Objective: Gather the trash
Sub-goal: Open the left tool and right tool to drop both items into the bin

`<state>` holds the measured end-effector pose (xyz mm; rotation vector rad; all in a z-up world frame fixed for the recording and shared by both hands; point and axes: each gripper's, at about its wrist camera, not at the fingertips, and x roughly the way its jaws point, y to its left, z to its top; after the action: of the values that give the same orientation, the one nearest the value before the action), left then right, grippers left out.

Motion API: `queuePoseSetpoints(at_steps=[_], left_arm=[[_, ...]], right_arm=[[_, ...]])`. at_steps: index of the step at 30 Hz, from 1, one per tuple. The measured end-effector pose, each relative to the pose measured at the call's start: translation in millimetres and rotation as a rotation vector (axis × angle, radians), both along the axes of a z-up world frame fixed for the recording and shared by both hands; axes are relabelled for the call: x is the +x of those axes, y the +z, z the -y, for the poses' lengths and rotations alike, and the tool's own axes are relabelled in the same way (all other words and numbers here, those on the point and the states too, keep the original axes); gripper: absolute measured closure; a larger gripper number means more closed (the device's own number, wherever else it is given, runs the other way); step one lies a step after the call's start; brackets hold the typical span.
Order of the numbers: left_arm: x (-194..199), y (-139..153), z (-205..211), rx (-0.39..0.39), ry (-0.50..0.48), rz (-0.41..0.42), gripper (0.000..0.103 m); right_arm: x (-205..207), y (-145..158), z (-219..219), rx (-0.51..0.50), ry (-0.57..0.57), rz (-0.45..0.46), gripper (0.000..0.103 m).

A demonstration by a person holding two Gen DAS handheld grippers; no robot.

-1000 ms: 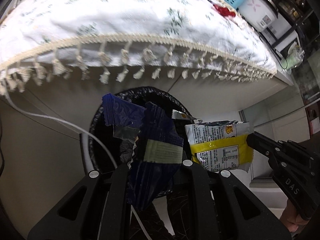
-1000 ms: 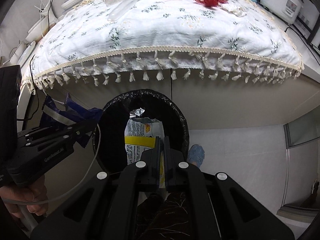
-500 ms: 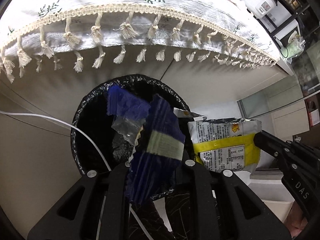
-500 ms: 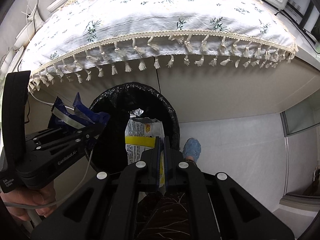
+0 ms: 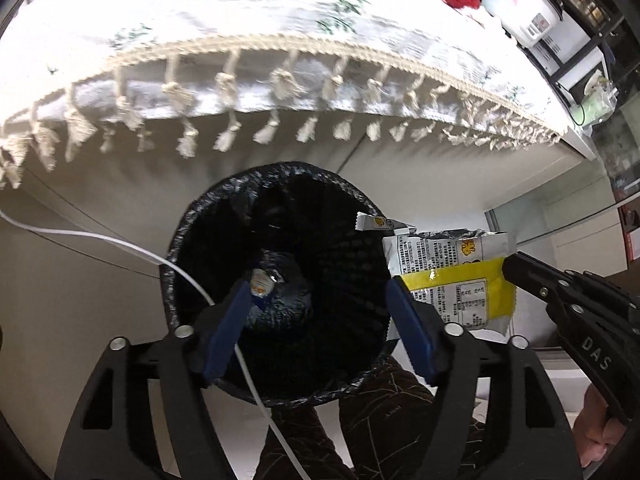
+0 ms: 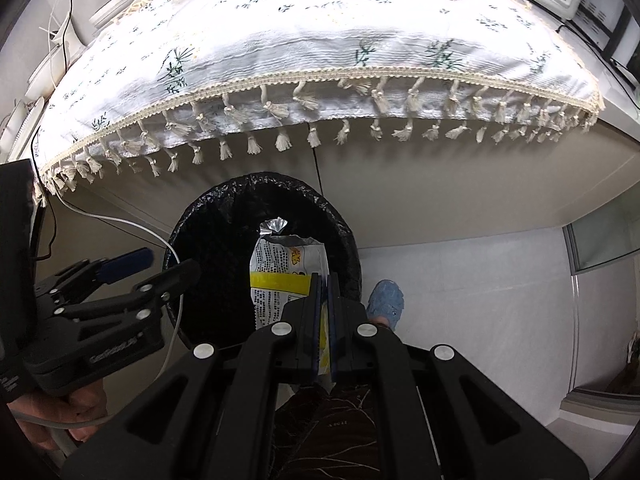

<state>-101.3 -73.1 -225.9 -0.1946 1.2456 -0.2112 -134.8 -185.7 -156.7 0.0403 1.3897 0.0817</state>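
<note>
Over the black-lined bin (image 6: 224, 216), silver-and-yellow torn wrapper (image 6: 286, 276), printed text

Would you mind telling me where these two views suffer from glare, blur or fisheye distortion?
Left wrist view: the tablecloth is blown out to near white, its fringe slightly smeared, and the bin interior is almost black. Right wrist view: better exposed and sharper, so the cloth's print shows, with mild glare at its centre. Both views bend the table edge into an arc and darken at the corners.
</note>
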Motion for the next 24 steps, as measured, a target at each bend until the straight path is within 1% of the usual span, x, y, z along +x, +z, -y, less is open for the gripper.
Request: queuePoseSetpoints(at_steps=[2,3,4,8,9,13,19,20,24], left_arm=[[-1.9,2.9,-5.9,0.020,0.012,0.008,0.023],[-3.0,4.6,-9.7,0.030,0.020,0.014,0.021],[-4.4,6.1,-14.0,0.039,0.030,0.020,0.017],[-7.4,10.5,-31.4,0.052,0.083,0.032,0.010],[-8.0,11.3,-36.0,0.059,0.100,0.034,0.006],[-10.9,14.7,-50.9,0.086,0.146,0.047,0.006],[-14.7,15.4,-67.4,0.109,0.169,0.036,0.006],[-15.2,14.4,-69.0,0.111,0.172,0.034,0.006],[-15.2,12.7,-73.9,0.118,0.186,0.026,0.006]], right_arm=[[2.3,-4.0,-5.1,0.003,0.008,0.001,0.101],[3.0,-5.7,-7.7,0.003,0.013,0.002,0.101],[4.0,-7.2,-10.7,0.003,0.020,0.003,0.101],[7.5,-13.9,-21.6,0.001,0.044,0.000,0.101],[8.4,-15.2,-24.1,0.001,0.051,0.000,0.101],[11.5,-20.3,-35.9,0.001,0.079,0.002,0.101],[16.8,-29.7,-50.2,-0.005,0.123,-0.002,0.101],[17.5,-31.3,-51.7,-0.006,0.127,-0.002,0.099],[19.6,-42.9,-55.7,-0.017,0.129,-0.005,0.096]])
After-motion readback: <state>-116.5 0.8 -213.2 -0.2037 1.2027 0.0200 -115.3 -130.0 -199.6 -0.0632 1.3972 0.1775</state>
